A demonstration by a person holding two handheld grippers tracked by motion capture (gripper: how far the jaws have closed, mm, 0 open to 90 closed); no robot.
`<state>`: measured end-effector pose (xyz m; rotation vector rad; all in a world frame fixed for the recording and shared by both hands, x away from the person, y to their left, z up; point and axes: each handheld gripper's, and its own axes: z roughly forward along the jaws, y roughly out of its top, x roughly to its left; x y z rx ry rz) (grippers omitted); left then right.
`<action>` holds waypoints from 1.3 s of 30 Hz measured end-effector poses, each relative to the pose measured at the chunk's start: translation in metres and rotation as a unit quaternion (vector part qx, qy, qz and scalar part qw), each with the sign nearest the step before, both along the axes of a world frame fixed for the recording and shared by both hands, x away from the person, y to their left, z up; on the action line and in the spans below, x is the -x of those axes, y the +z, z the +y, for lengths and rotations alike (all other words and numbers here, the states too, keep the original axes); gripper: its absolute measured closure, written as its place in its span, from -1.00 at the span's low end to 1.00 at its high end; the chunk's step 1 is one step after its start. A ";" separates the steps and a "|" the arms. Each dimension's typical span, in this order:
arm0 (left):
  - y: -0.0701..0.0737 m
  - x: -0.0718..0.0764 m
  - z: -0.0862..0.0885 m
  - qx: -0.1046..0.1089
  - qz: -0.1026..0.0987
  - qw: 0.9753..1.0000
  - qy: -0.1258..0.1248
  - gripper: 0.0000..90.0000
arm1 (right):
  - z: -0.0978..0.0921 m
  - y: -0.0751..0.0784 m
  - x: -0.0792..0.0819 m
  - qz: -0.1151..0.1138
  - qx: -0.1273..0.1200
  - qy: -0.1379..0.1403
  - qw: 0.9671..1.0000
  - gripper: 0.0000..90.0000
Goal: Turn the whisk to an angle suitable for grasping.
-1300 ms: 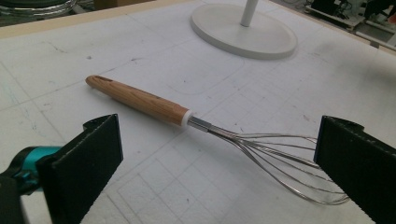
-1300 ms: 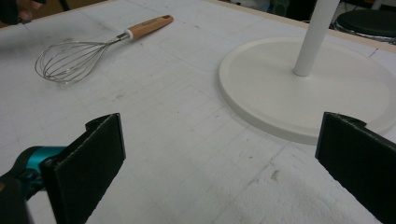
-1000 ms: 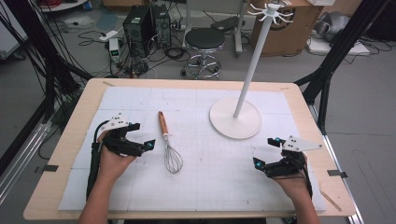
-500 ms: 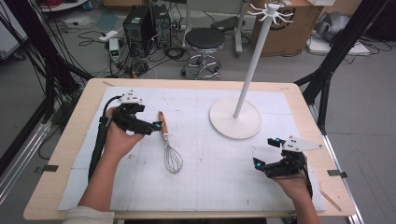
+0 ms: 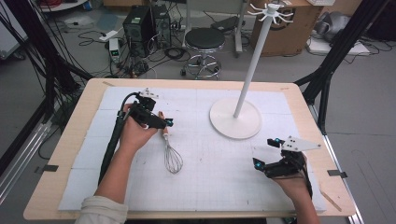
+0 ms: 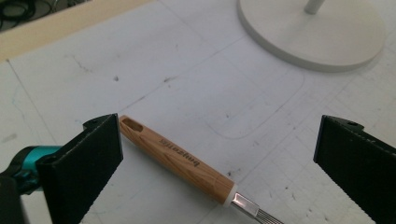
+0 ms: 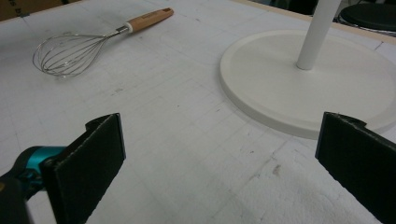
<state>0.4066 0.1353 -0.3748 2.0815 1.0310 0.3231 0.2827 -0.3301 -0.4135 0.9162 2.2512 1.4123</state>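
Note:
A wire whisk point(image 5: 172, 157) with a wooden handle point(image 6: 177, 161) lies on the white gridded mat point(image 5: 210, 186), left of centre. My left gripper point(image 5: 164, 123) hovers over the far end of that handle. In the left gripper view it point(image 6: 220, 158) stands open, the handle lying between the jaws with its holed end beside the left one. My right gripper point(image 5: 265, 152) rests open near the front right of the mat. The right gripper view has nothing between its jaws point(image 7: 219, 163), and the whisk point(image 7: 70, 53) lies far off at the upper left.
A white stand with a round base point(image 5: 235, 118) and a tall pole topped with hooks point(image 5: 268, 9) stands at the back right of the mat. Its base point(image 7: 303, 88) lies just ahead of my right gripper. A stool point(image 5: 204, 39) and cables sit on the floor beyond the table.
My left gripper has moved away from the front edge, forward and to the right, up to the whisk's handle end. The right gripper and the whisk have stayed put.

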 end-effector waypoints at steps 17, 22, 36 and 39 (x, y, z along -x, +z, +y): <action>-0.048 -0.022 -0.011 -0.046 0.095 0.994 0.035 -0.75 | -0.004 -0.005 0.000 0.010 0.005 -0.003 1.000 -0.99; -0.054 -0.022 -0.015 -0.069 0.105 0.991 0.037 -0.49 | -0.004 -0.006 0.000 0.011 0.005 -0.004 1.000 -0.99; -0.051 -0.018 -0.018 -0.100 0.130 0.986 0.011 0.02 | -0.001 -0.007 -0.001 0.012 0.012 0.002 1.000 -0.99; -0.050 -0.017 -0.018 -0.104 0.134 0.985 0.002 0.11 | 0.000 -0.007 -0.001 0.014 0.014 0.002 1.000 -0.99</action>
